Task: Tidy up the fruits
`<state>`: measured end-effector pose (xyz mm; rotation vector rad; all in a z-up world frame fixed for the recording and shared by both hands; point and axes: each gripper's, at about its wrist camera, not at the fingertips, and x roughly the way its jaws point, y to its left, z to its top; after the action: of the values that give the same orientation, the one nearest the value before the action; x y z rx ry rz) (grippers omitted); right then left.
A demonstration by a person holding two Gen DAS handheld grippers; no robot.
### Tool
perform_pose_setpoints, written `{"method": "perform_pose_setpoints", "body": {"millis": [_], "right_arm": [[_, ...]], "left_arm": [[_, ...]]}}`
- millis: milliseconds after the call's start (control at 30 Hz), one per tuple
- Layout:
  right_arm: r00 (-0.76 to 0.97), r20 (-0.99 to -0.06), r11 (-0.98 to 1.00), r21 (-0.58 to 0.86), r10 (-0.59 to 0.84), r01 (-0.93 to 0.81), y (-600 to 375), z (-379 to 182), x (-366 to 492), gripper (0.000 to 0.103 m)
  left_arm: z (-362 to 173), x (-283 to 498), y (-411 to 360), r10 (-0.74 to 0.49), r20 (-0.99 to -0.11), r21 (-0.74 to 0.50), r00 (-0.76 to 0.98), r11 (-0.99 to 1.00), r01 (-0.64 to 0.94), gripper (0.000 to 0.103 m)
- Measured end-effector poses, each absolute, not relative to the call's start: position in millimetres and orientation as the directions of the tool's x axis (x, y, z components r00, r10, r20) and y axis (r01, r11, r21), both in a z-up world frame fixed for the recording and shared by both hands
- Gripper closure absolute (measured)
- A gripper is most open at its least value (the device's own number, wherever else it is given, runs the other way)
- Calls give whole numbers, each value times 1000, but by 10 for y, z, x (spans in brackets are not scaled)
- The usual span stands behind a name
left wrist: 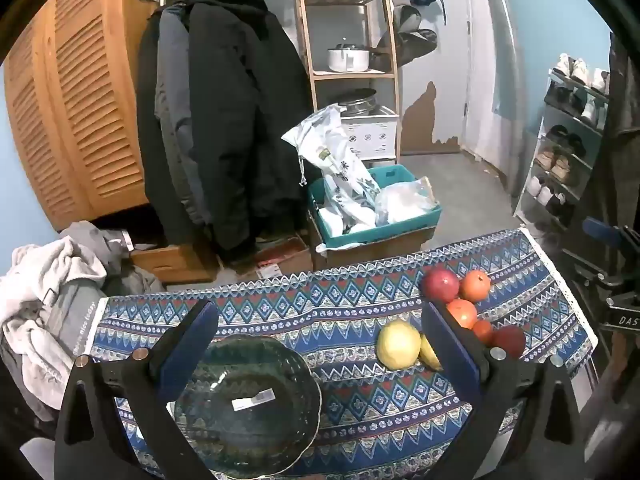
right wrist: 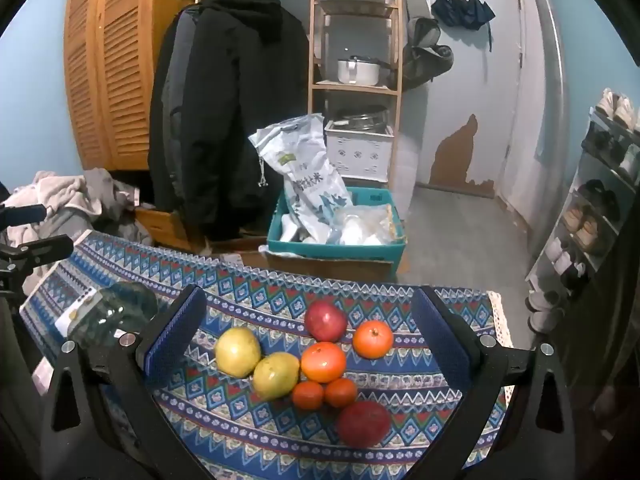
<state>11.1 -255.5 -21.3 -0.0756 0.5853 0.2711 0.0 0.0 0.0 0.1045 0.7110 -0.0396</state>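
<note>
On a table with a blue patterned cloth [right wrist: 248, 312] lies a cluster of fruit: two yellow fruits [right wrist: 237, 351] [right wrist: 276, 374], two red apples [right wrist: 325, 320] [right wrist: 363, 424], and several oranges [right wrist: 323, 361]. My right gripper [right wrist: 312, 322] hangs open above the cluster, nothing between its fingers. A dark green glass bowl [left wrist: 248, 404] stands on the cloth at the left, a white label inside. My left gripper [left wrist: 320, 332] is open above the bowl's right side. In the left wrist view one yellow fruit [left wrist: 399, 344] and a red apple [left wrist: 441, 285] lie to the right.
Beyond the table's far edge stand a teal crate [right wrist: 340, 248] with bags on cardboard boxes, hanging dark coats [right wrist: 224, 112] and a wooden shelf [right wrist: 356, 80]. A pile of clothes [left wrist: 44, 288] lies left. A shoe rack [right wrist: 592, 208] stands right. The left gripper's body [right wrist: 28, 248] shows at left.
</note>
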Motion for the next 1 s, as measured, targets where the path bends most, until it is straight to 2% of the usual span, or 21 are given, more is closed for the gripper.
{"method": "perform_pose_setpoints", "body": {"millis": [333,433,1000], "right_arm": [[792,-566,962,7,229,-273,-2547,-215,120,3],[789,-570,961,8,230,-275,-2538,-221,149,3],[783,-578,961,2,227,-277,-2519,-213,113,3]], "left_arm": [[100,-39,-204,9,-645,76,764,996,53,0],[49,-5,30,-19,-642,46,767,997,64,0],[42,-53,49,-33,-632,40,774,996,75,0]]}}
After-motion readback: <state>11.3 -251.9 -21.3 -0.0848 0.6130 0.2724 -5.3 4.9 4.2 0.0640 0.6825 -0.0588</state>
